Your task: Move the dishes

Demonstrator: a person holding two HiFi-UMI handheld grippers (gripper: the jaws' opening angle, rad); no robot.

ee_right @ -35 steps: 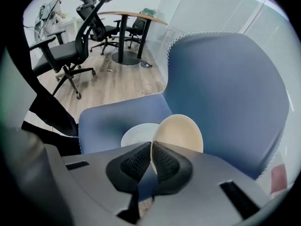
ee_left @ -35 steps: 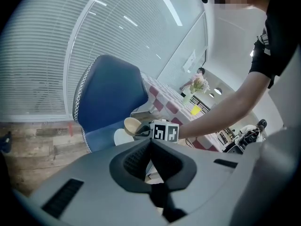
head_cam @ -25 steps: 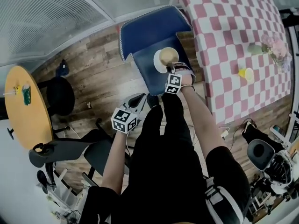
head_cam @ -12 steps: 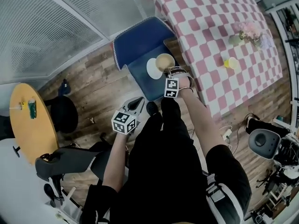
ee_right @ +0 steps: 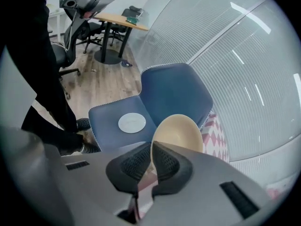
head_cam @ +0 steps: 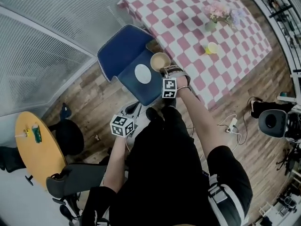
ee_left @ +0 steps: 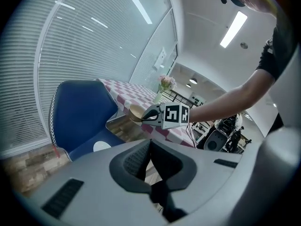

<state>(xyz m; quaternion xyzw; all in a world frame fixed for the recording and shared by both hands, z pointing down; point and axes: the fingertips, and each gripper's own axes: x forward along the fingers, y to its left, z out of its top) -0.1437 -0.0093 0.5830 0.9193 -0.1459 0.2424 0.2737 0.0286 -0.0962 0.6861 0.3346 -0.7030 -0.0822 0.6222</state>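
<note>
My right gripper is shut on the rim of a tan bowl and holds it in the air, over the gap between the blue chair and the checkered table. The right gripper view shows both pads clamped on the rim of the bowl, which is tilted and empty. A small white plate lies alone on the chair seat, also as the plate. My left gripper hangs lower, near my legs. Its jaws are shut on nothing.
On the pink-and-white table stand a yellow cup and a vase of flowers. A round wooden table and dark office chairs are at the left. Cables lie on the wood floor at right.
The bowl has come up off the white plate and moved right toward the checkered table in my right gripper. The plate stays on the seat. My left gripper rose a little.
</note>
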